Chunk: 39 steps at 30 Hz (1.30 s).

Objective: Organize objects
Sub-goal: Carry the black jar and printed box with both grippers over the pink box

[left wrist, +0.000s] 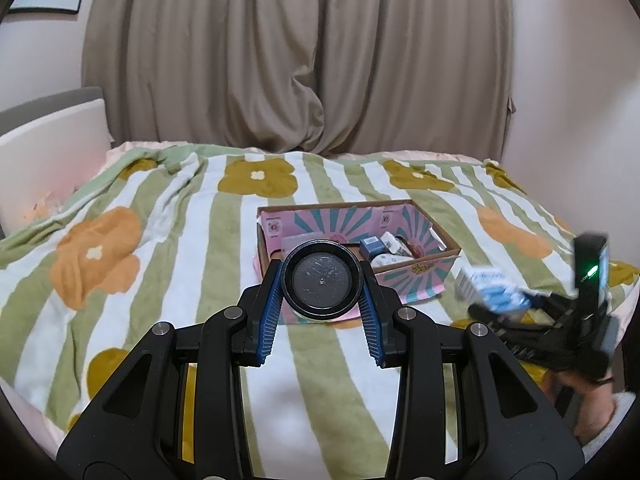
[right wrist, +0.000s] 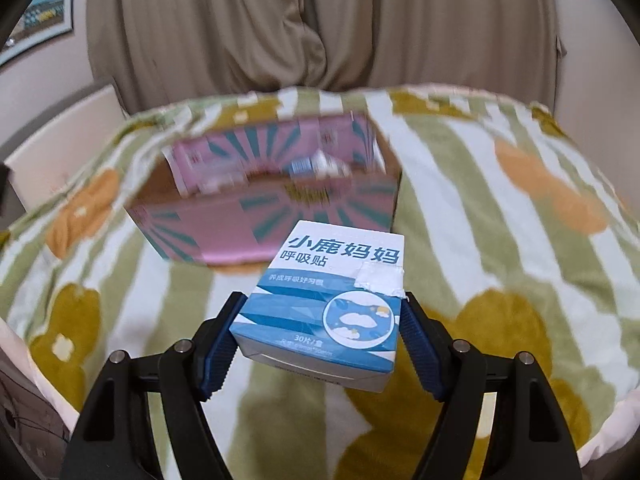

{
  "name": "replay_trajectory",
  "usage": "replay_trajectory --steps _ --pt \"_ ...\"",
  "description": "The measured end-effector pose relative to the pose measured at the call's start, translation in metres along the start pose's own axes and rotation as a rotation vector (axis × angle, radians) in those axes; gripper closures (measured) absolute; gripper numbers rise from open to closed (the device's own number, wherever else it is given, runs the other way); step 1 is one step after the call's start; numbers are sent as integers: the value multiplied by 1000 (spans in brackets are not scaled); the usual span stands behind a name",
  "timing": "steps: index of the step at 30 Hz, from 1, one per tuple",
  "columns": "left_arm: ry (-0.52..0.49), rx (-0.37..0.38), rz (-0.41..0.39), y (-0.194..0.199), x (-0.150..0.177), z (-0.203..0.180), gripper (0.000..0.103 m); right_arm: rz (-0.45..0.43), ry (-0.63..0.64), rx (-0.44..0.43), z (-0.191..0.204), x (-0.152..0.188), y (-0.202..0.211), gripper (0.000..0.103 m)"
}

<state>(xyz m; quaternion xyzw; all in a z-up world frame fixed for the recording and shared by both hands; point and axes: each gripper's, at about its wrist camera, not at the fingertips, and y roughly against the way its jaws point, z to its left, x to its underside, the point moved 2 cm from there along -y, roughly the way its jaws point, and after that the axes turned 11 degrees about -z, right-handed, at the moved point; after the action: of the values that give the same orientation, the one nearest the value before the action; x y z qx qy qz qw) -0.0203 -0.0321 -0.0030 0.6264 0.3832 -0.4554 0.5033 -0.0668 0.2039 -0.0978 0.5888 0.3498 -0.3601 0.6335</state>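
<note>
Left wrist: left gripper (left wrist: 322, 294) clamped on a round black jar (left wrist: 322, 279), base facing the camera, pads on both sides. It hangs over the near-left corner of the open pink carton (left wrist: 416, 274) on the striped flower blanket (left wrist: 168, 248). Small boxes (left wrist: 386, 248) lie inside the carton at its right end. Right gripper (left wrist: 496, 300) at the right edge, blurred, holds a blue-white box (left wrist: 480, 280) just right of the carton.

Right wrist: right gripper (right wrist: 320, 336) fingers at medium width, pads pressed on both sides of the blue-white box (right wrist: 332, 300), printed face up, torn tape patch on top. Box is off the blanket (right wrist: 480, 208), in front of the carton (right wrist: 256, 216), which is blurred.
</note>
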Motion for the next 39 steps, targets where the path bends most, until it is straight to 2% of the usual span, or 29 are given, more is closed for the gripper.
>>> replay_trajectory --steps 8,19,30,39 --pt "-8 -1 -19 6 -7 -6 70 -169 35 -58 18 -53 56 32" --pt "-24 -4 -28 7 -14 -17 70 -286 94 -107 31 -77 101 32" --pt "-36 21 -24 -8 -23 -17 70 -272 87 -123 27 -84 88 32" --pt "-35 87 34 -75 -43 -5 70 -225 107 -175 32 -110 34 32"
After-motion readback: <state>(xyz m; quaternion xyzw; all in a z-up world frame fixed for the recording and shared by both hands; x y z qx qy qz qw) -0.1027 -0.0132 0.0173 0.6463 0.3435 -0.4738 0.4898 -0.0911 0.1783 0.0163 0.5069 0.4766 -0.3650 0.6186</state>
